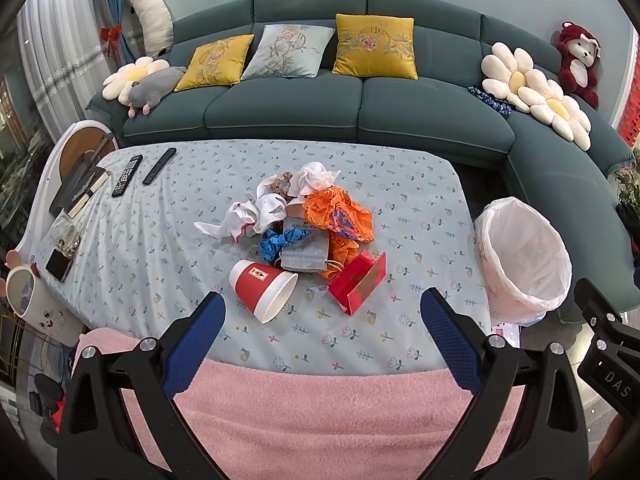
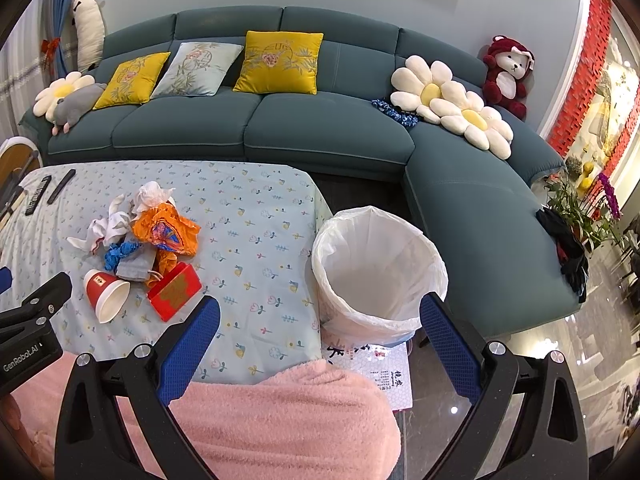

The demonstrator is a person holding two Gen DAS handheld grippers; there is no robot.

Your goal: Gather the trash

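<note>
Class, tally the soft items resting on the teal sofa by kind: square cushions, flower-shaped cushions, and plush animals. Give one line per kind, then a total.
Square cushions: 3 (yellow cushion, pale blue cushion, large yellow cushion)
Flower-shaped cushions: 3 (left flower cushion, right flower cushion, front flower cushion)
Plush animals: 3 (grey plush, white long plush, red bear)
Total: 9

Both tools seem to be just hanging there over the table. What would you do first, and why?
Probably ease the left tool forward and down onto the red paper cup. Both tools are open and empty, the cup lies on its side nearest the left one at the pile's edge, and the lined trash bin beside the table stands open.
</note>
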